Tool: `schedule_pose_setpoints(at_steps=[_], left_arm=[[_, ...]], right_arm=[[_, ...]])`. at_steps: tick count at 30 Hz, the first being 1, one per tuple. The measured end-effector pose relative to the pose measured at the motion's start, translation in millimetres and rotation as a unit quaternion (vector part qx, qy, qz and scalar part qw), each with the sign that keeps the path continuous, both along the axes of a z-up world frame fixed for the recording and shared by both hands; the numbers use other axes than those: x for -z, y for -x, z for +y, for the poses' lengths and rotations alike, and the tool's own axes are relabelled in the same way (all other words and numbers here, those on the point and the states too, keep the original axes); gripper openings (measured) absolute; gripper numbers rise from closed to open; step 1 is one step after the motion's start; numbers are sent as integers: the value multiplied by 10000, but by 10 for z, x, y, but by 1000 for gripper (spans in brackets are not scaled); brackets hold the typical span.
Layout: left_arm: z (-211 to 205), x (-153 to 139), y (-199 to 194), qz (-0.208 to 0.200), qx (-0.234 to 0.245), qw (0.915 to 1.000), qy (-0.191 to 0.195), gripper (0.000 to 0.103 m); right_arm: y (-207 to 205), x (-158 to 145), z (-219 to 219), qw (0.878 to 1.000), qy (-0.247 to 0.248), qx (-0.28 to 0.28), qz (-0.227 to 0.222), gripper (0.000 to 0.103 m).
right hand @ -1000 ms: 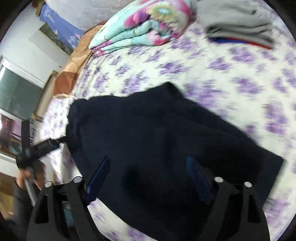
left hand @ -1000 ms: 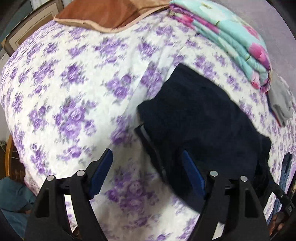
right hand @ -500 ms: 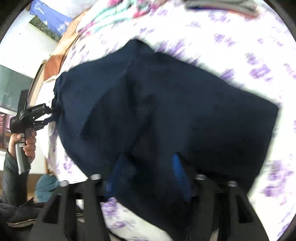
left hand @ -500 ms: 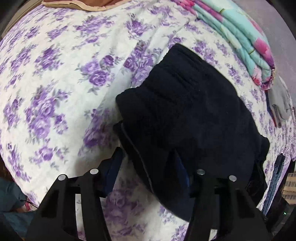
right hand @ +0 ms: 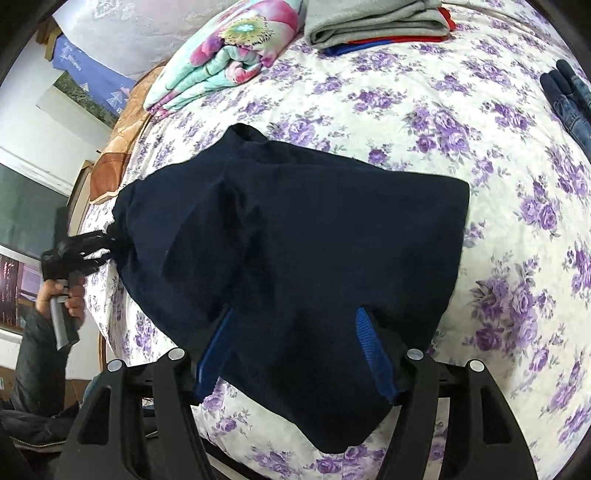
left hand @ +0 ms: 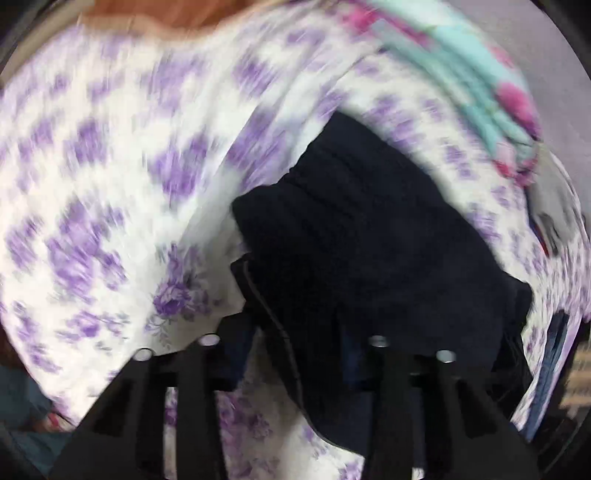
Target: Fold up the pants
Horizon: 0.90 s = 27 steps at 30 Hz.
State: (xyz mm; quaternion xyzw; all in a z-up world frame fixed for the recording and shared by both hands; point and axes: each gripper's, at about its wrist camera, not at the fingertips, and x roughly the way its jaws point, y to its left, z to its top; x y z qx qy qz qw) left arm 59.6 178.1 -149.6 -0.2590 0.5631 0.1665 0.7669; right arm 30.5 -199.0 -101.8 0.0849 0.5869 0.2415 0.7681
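1. Tools first: the left tool (left hand: 295, 343) had just been closing, its jaws narrowed around the near edge of the dark navy pants (left hand: 369, 236). Cloth lay between them, but blur and dark fabric hid whether the pads were pressing yet.
2. The right tool (right hand: 299, 354) stood wide, its blue pads (right hand: 373, 354) on either side of a thick bunch of the same pants (right hand: 303, 236). The cloth draped over and between the jaws; whether the pads gripped it could not be told.
3. In the right wrist view the left tool (right hand: 79, 251) was seen at the pants' far left corner, a hand (right hand: 61, 295) wrapped around its handle.
4. The pants lay near the front edge of a bed (right hand: 480, 122) covered in a white sheet with purple flowers. They looked doubled over into a rough, rumpled block, so folding seemed partly done; smoothing and at least one more fold probably remained.
5. Open sheet stretched behind and to the right of the pants, giving room to lay them out. The bed's front edge ran just below both tools, so cloth could slip off there.
6. Further back sat a folded floral quilt (right hand: 229, 55), a stack of folded grey and red clothes (right hand: 373, 26) and, at the right rim, folded jeans (right hand: 570, 99), all well apart from the pants.
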Motion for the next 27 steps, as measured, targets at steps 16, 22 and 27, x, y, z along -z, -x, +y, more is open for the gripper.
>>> schedule_pose_setpoints(at_steps=[16, 22, 27], left_arm=[[-2545, -865, 13, -1017, 3996, 9096, 513, 56], [-1728, -854, 29, -1112, 2841, 9506, 572, 71], [-1206, -756, 129, -972, 2026, 9714, 768, 71]], right_arm=[[-211, -9, -326, 9922, -884, 820, 324, 83], [-252, -39, 90, 9930, -1141, 130, 265, 44], [-293, 233, 868, 9938, -608, -870, 334, 4]])
